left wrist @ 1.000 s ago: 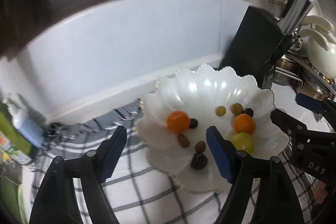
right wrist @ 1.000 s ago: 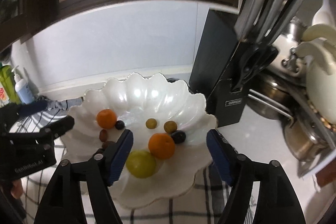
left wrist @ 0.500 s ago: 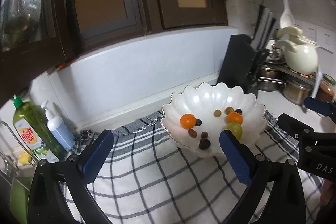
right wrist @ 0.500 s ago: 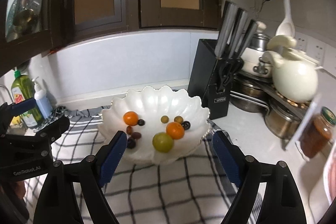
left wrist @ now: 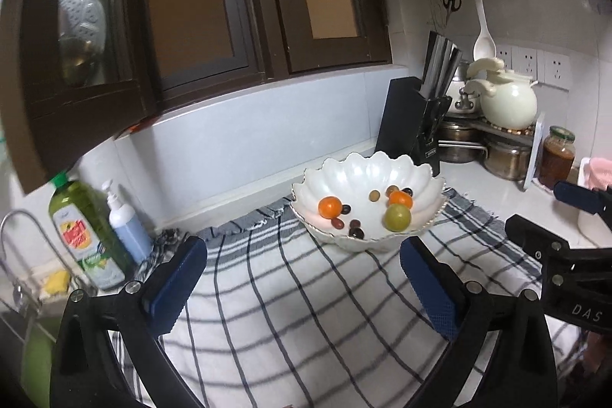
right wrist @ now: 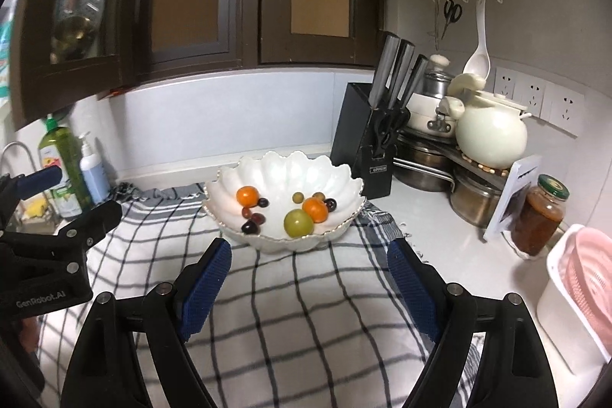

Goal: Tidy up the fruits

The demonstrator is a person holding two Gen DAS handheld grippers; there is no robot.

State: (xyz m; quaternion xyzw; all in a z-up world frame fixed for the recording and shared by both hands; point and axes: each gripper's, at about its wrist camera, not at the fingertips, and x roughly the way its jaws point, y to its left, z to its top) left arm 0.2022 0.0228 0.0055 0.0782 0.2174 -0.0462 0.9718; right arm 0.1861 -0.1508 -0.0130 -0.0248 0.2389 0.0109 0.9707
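Standing at the far left by the sink, a green bottle (right wrist: 63, 163) and a white pump bottle (right wrist: 91, 171) are seen on the counter. Next to them, the left gripper (left wrist: 304, 280) is held above the checked cloth (right wrist: 298, 312), its blue pads spread wide with nothing between them. A white scalloped bowl (right wrist: 336, 174) is set on the cloth's far edge, well apart from both grippers. Two oranges (right wrist: 248, 196) are held in it, with a green fruit (right wrist: 298, 223) at the front and several small dark and olive-coloured fruits scattered between. The right gripper (right wrist: 310, 280) is likewise held wide apart and empty, pointed at the bowl. Just right of the bowl a black knife block (right wrist: 361, 140) is placed, then stacked pots, a cream kettle (right wrist: 491, 136), a jar (right wrist: 541, 217) and a pink basket (right wrist: 589, 278).
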